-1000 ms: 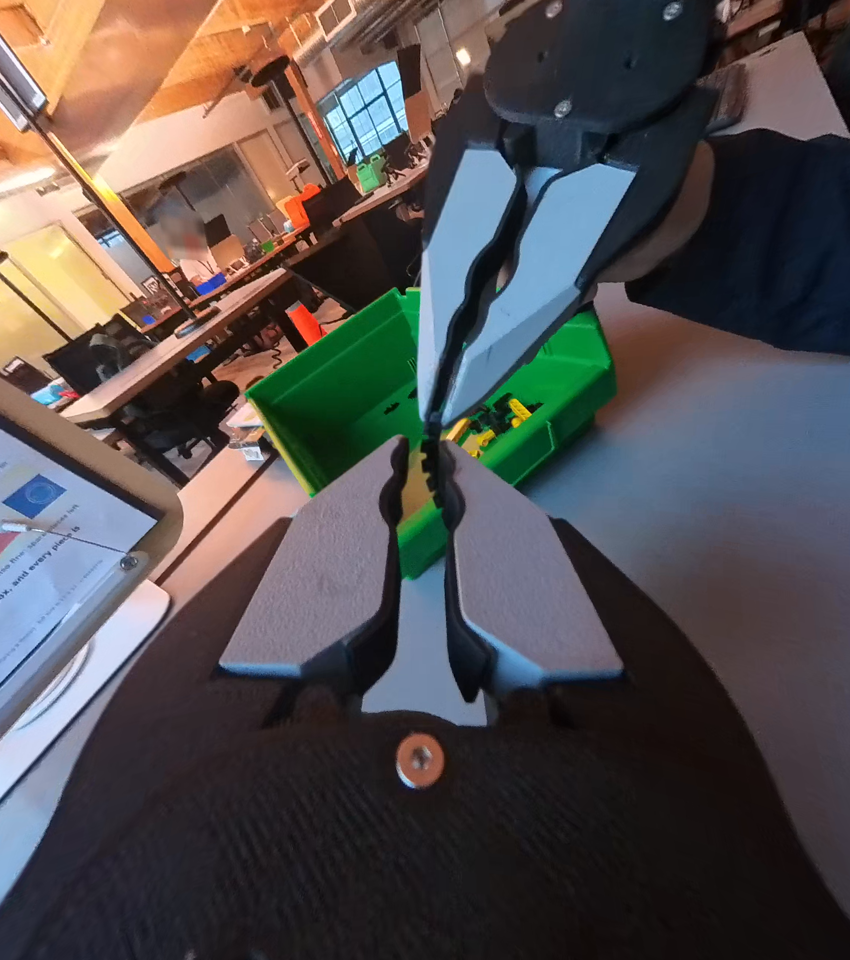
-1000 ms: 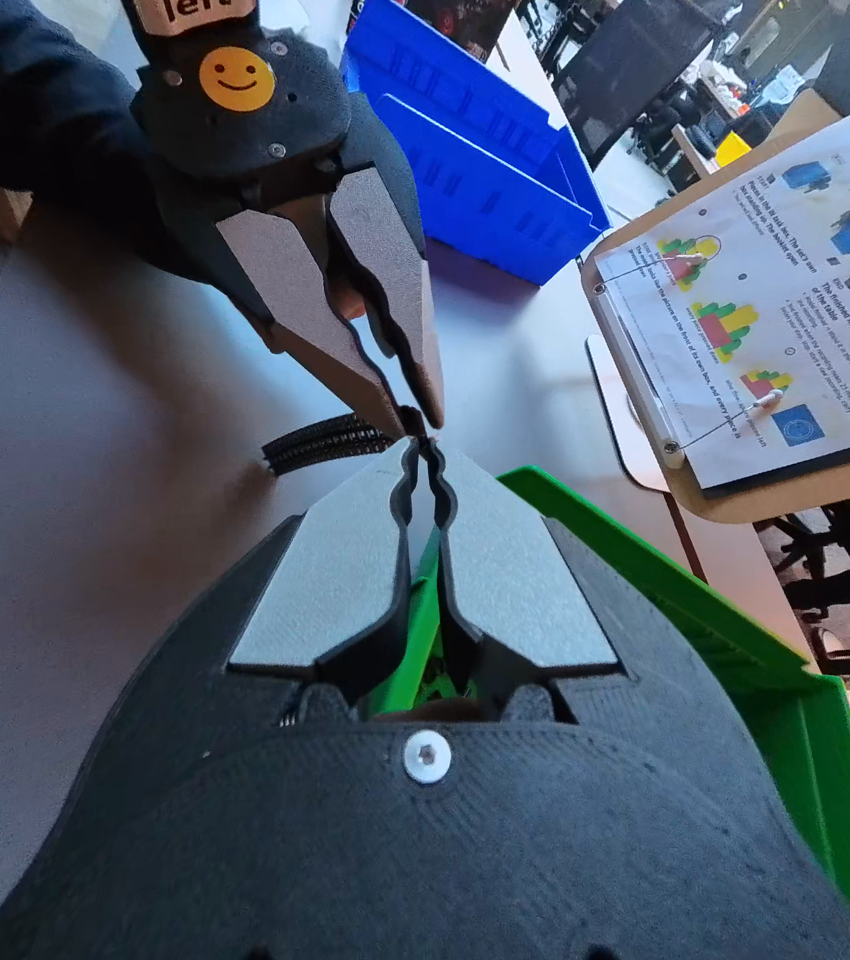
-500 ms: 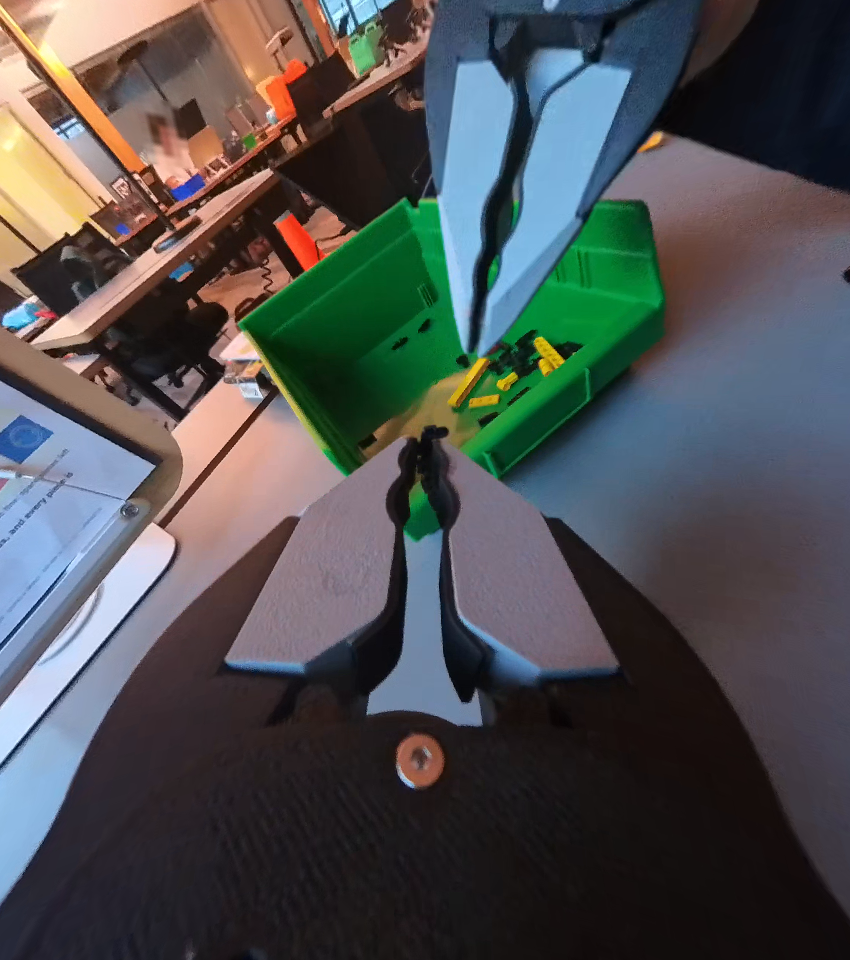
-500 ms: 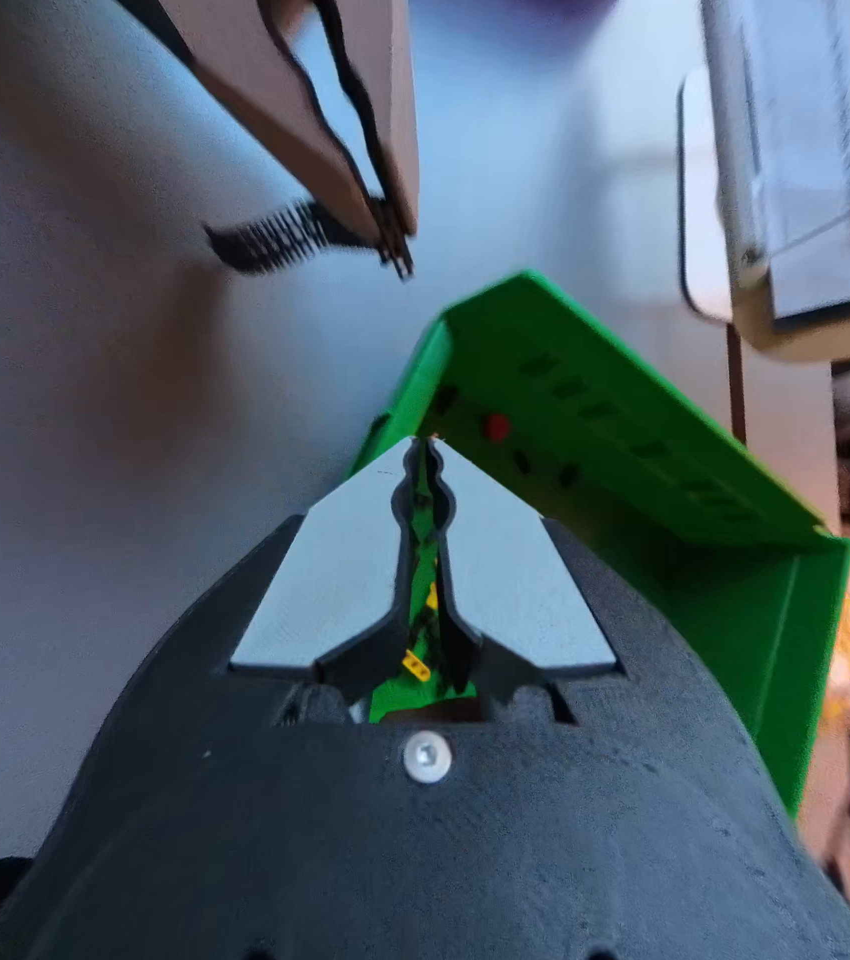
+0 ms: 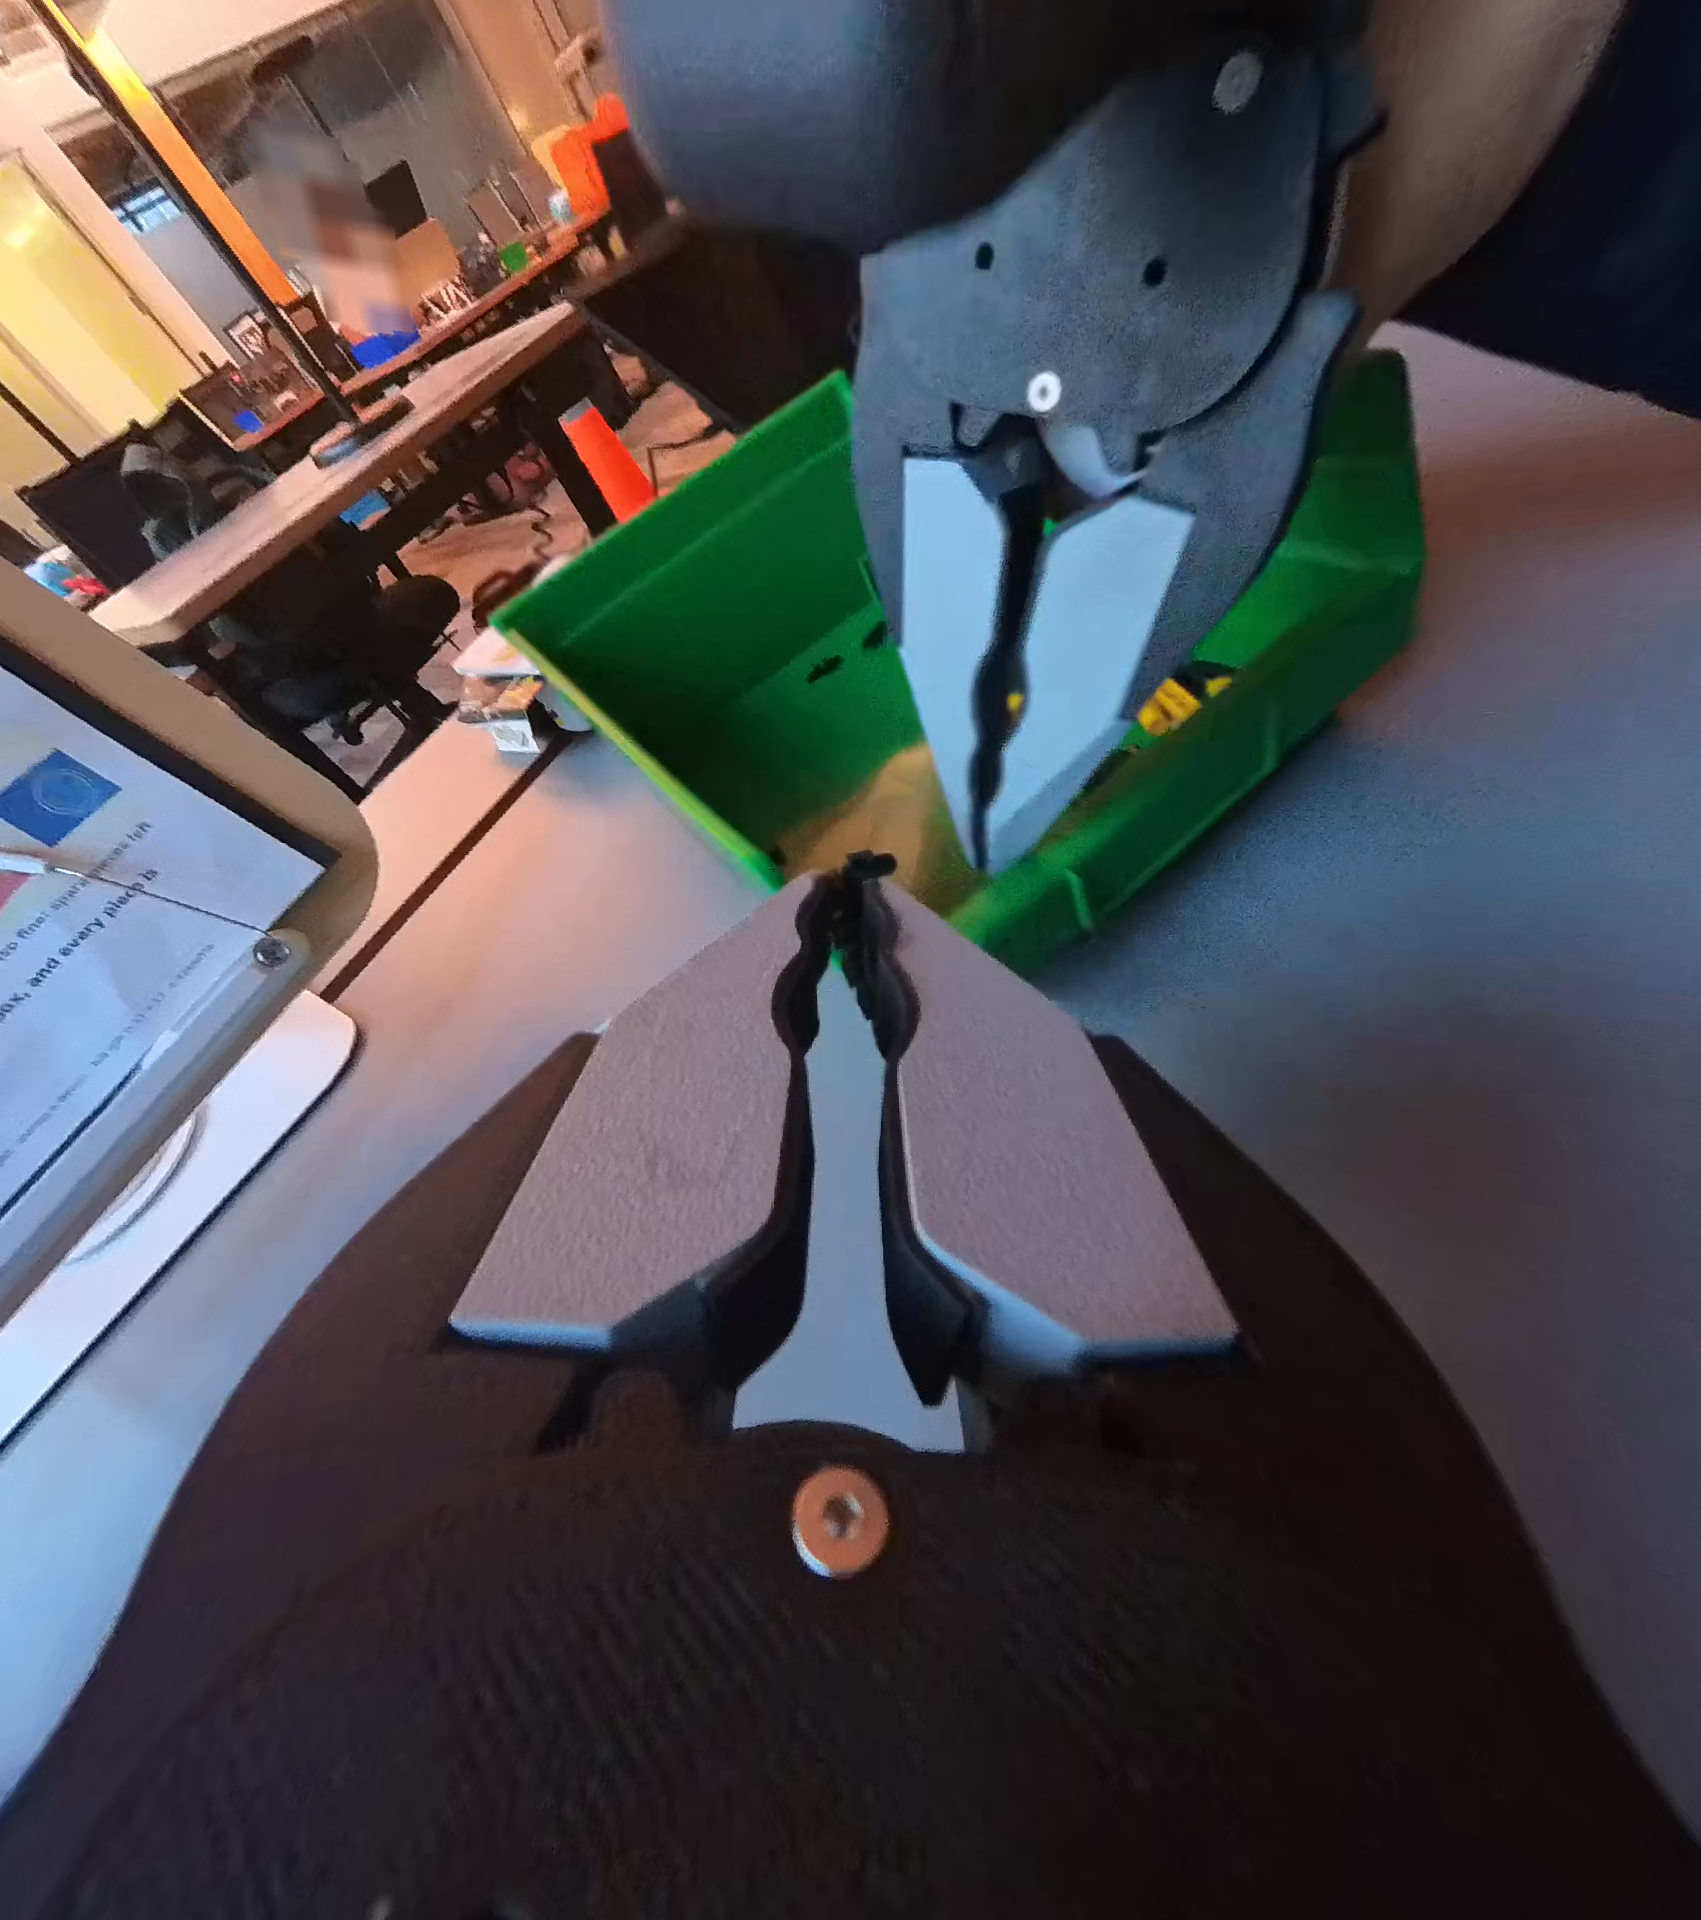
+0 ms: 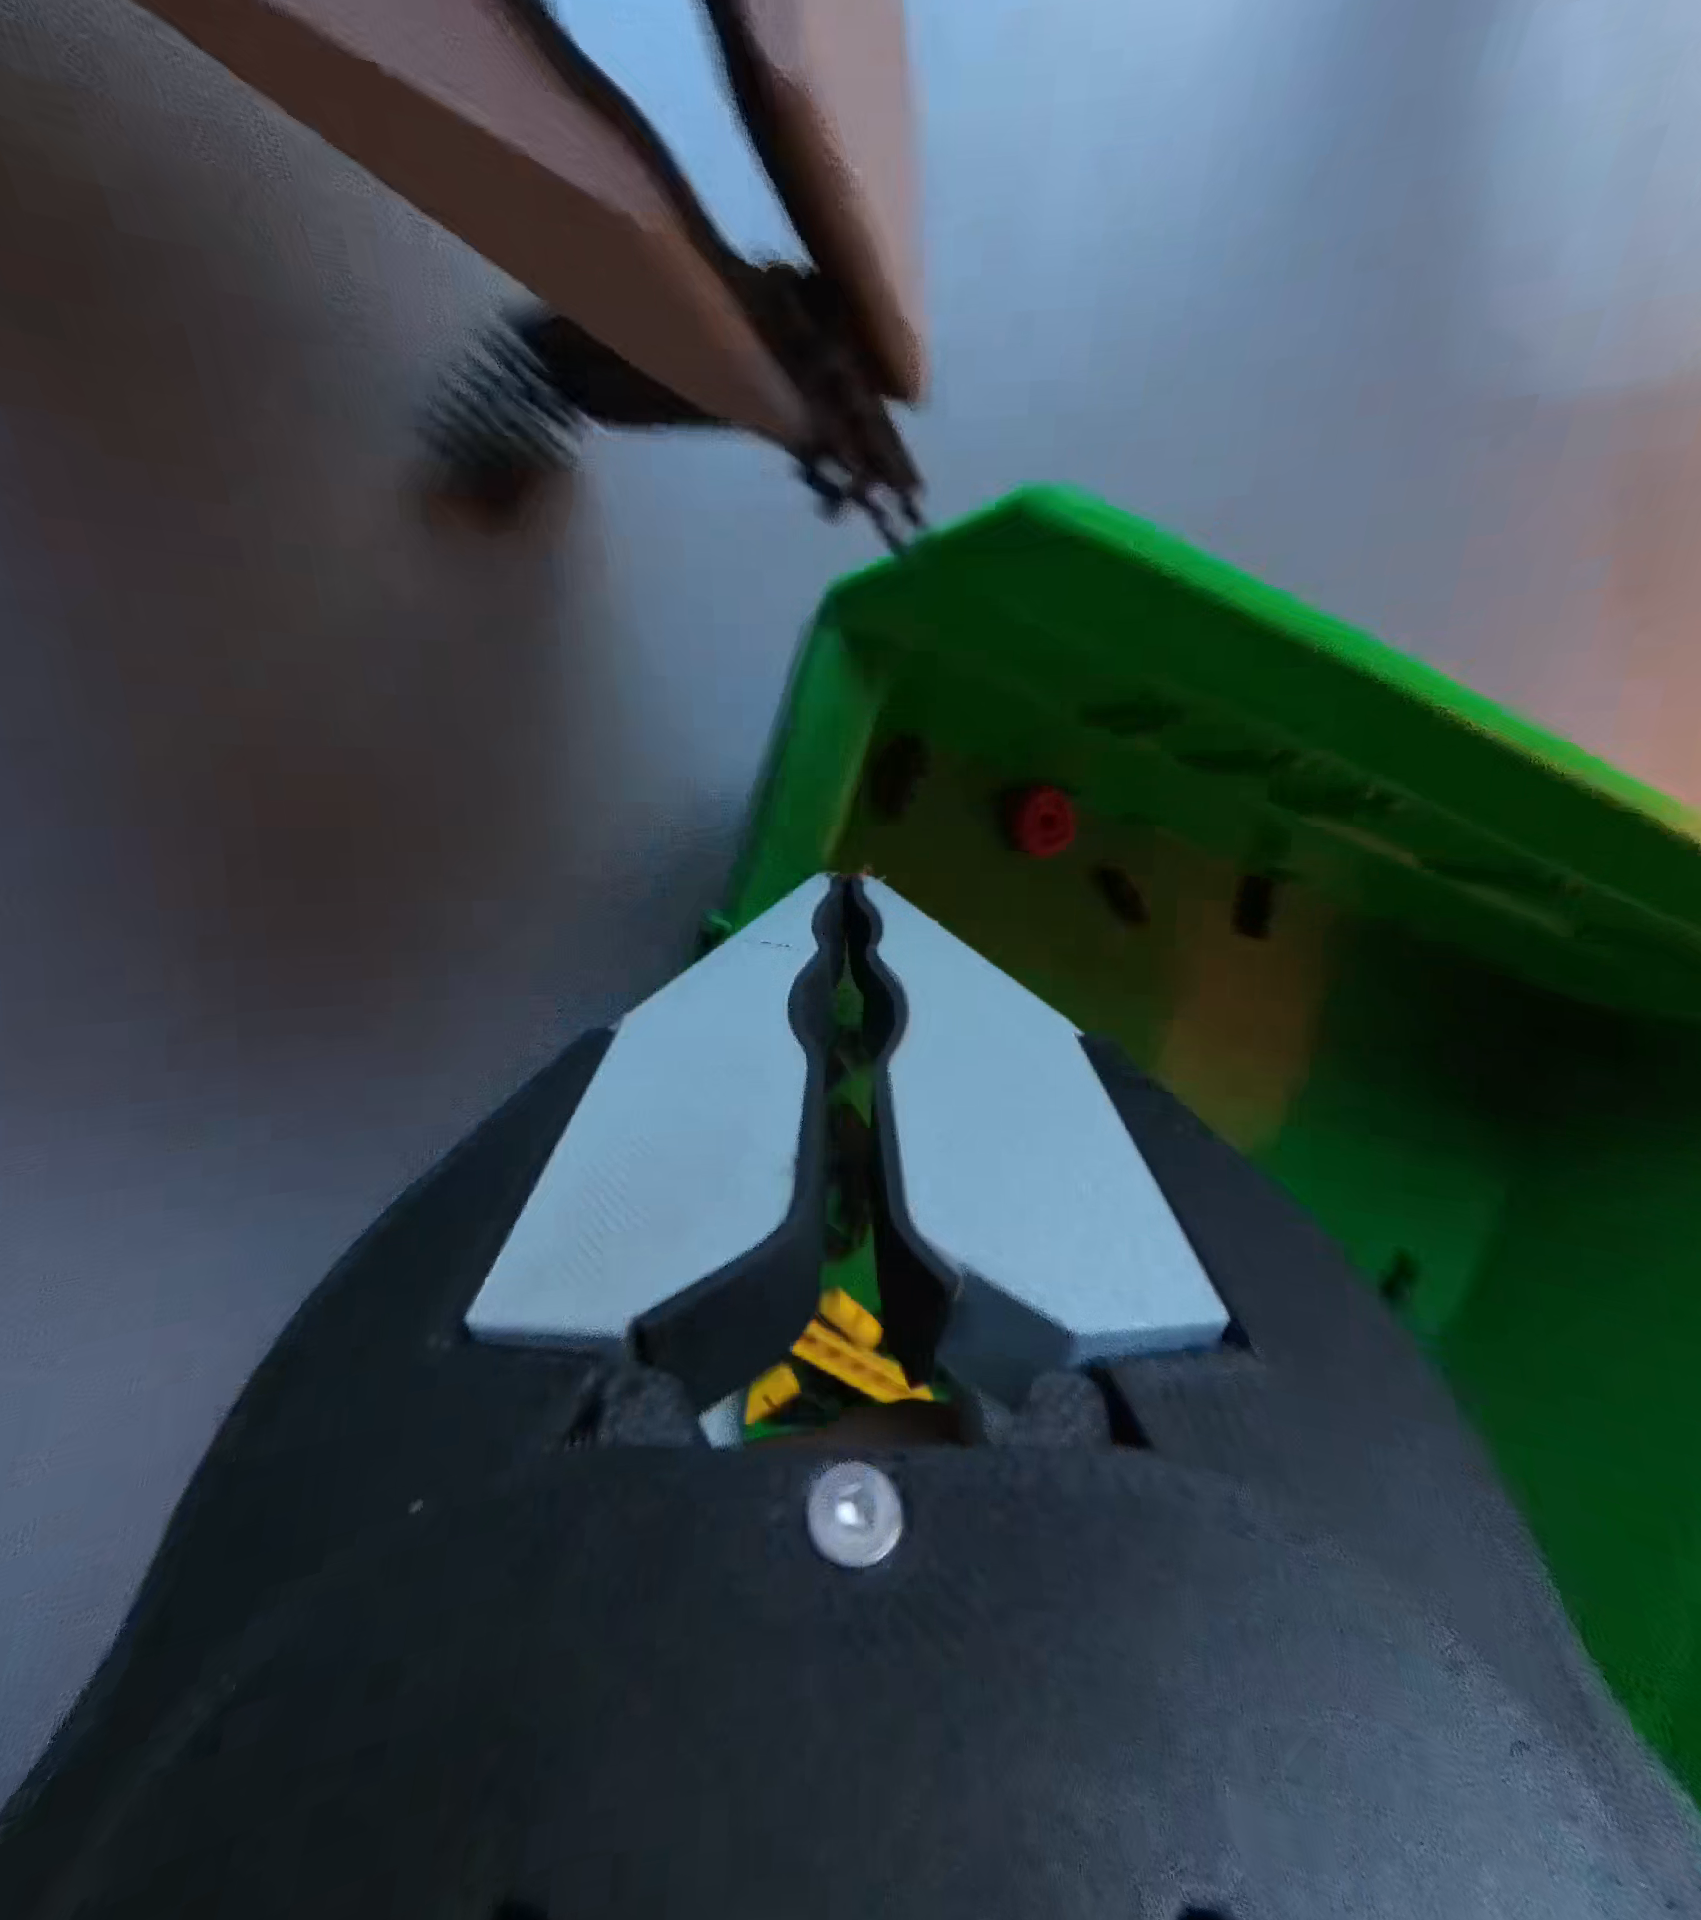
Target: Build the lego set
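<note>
My left gripper (image 5: 856, 896) is shut on a small black lego piece (image 5: 864, 868) that sticks out past its tips, just in front of the green bin (image 5: 680, 551). In the right wrist view the left gripper (image 6: 851, 416) shows above the bin's corner with the black piece (image 6: 861, 468). My right gripper (image 6: 851, 883) is shut, with nothing visible between its tips, and points down into the green bin (image 6: 1241, 644). In the left wrist view the right gripper (image 5: 981, 847) hangs tips-down inside the bin. Yellow pieces (image 6: 851, 1361) lie on the bin floor under it.
The bin also holds a red round piece (image 6: 1043, 821), small black pieces (image 6: 1121, 896) and more yellow pieces (image 5: 1170, 707). An instruction sheet on a stand (image 5: 46, 935) is at the left. A black coiled thing (image 6: 513, 405) lies on the grey table (image 5: 1448, 987).
The two grippers met tip to tip a second ago. The right gripper has since pulled away and dropped into the green bin. The left gripper still holds the black piece.
</note>
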A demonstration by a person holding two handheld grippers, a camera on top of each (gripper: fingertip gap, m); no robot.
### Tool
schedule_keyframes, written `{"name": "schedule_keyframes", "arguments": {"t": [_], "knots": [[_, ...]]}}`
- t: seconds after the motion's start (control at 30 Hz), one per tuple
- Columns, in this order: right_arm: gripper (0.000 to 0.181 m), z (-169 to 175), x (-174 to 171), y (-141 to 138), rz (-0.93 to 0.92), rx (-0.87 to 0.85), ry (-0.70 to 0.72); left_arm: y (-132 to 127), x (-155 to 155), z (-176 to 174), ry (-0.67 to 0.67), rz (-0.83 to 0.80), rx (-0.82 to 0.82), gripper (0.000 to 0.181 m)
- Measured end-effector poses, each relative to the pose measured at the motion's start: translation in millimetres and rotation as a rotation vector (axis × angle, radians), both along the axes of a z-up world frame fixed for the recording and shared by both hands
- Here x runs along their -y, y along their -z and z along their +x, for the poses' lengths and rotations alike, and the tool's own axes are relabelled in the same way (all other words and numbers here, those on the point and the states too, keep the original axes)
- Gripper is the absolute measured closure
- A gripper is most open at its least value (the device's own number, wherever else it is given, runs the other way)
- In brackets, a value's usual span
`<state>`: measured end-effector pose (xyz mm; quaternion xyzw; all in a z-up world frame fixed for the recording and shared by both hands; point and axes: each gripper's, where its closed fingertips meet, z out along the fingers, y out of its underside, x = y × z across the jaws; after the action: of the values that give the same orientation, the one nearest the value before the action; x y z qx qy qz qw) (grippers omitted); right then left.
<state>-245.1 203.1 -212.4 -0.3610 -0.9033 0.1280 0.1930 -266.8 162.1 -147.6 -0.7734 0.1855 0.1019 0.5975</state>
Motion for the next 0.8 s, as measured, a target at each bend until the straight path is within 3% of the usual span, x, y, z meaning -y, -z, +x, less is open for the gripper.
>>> {"name": "schedule_keyframes", "arguments": {"t": [0.03, 0.1, 0.17, 0.23, 0.3, 0.37, 0.63, 0.8], "knots": [[0.181, 6, 17, -6, -0.088, 0.013, -0.045, -5, 1, 1, 0.001, 0.015, -0.004, 0.180], [0.181, 7, 20, -17, -0.100, -0.012, -0.045, -13, 4, 4, 0.004, 0.043, -0.021, 0.180], [0.181, -6, -13, -35, 0.015, -0.117, 0.064, -19, 6, 6, 0.007, 0.059, -0.033, 0.180], [0.181, -19, -14, -60, -0.074, -0.248, 0.096, -21, 7, 7, 0.010, 0.062, -0.029, 0.180], [0.181, -20, 17, -83, -0.249, -0.371, -0.021, -20, 7, 7, 0.015, 0.056, -0.014, 0.180], [0.166, -12, 42, -95, -0.319, -0.459, -0.155, -19, 7, 8, 0.022, 0.040, 0.015, 0.180], [0.168, -7, 58, -90, -0.315, -0.496, -0.249, -22, 7, 18, 0.065, 0.024, 0.134, 0.180], [0.180, -4, 60, -90, -0.323, -0.490, -0.268, -19, 8, 21, 0.084, 0.018, 0.112, 0.179]]}}
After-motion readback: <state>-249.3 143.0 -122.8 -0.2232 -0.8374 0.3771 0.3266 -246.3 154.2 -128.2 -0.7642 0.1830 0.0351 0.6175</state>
